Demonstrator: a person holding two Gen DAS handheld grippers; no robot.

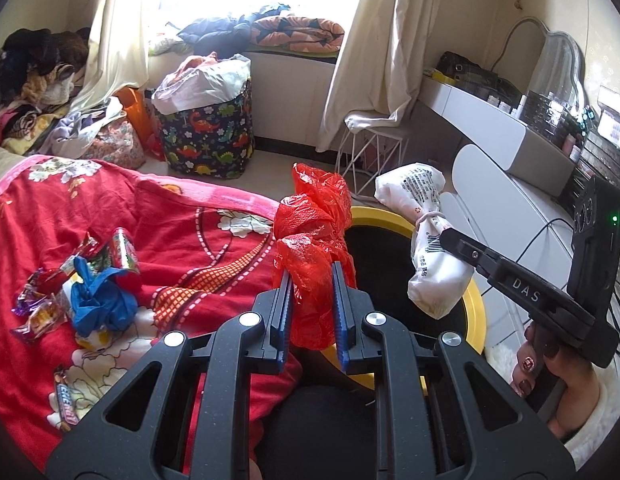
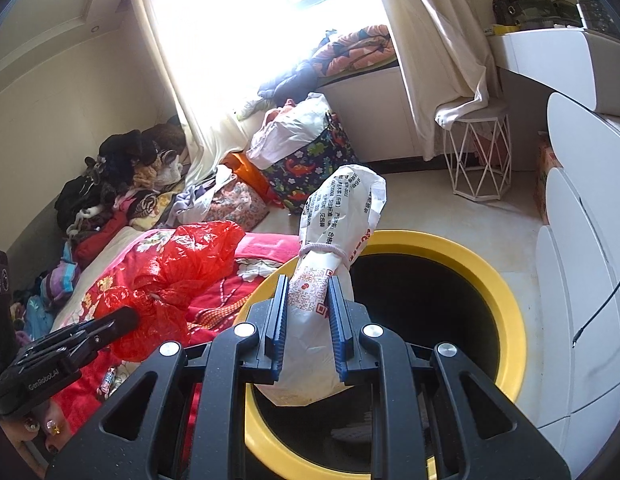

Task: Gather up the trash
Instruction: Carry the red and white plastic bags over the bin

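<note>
My left gripper [image 1: 311,270] is shut on a crumpled red plastic bag [image 1: 314,232] and holds it at the left rim of the yellow-rimmed trash bin [image 1: 476,312]. My right gripper [image 2: 308,280] is shut on a white printed plastic bag [image 2: 338,220] tied with a rubber band and holds it above the bin's dark opening [image 2: 426,300]. The white bag also shows in the left wrist view [image 1: 426,232], and the red bag in the right wrist view [image 2: 181,268]. More trash lies on the red bedspread [image 1: 169,248]: a blue crumpled piece [image 1: 101,300] and several candy wrappers [image 1: 41,304].
A snack bar wrapper [image 1: 65,400] lies near the bed's front edge. A dinosaur-print laundry basket [image 1: 207,132] and a white wire stool [image 1: 374,148] stand on the floor beyond the bin. A white dresser [image 2: 582,240] is on the right.
</note>
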